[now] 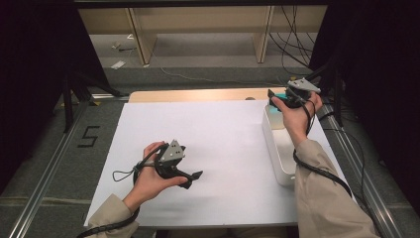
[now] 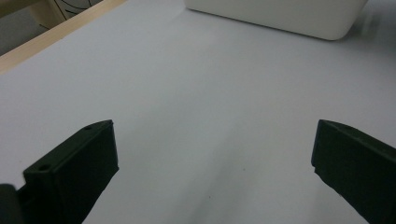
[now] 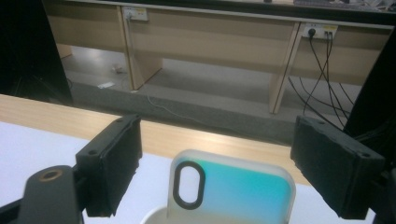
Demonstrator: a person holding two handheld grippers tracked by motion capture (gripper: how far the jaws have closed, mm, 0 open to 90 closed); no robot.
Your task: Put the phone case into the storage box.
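High view: your left gripper (image 1: 190,179) rests low over the white sheet (image 1: 223,144) at the near left, held in your left hand (image 1: 151,176), jaws pointing right toward the bin (image 1: 277,158). Its jaws stand wide apart with nothing between them; in the left gripper view you see only bare sheet between the two black jaws, and the bin's rounded white wall (image 2: 280,16) well ahead at the top.

Moving right across the sheet, the middle is bare paper, with a strip of wooden table (image 1: 198,94) showing past its far edge.

At the right, the long white bin lies along the sheet's right edge. Your right hand (image 1: 294,116) holds the right gripper (image 1: 277,99) over the bin's far end, jaws pointing left. In the right gripper view the phone case (image 3: 233,186) stands upright in the bin, teal and frosted, with a black oval ring at its upper left. The case sits between your right jaws, nearer the left one, yet both pads stand clear of it with a gap on each side, so you grip nothing. The bin rim (image 3: 156,217) just shows below the case
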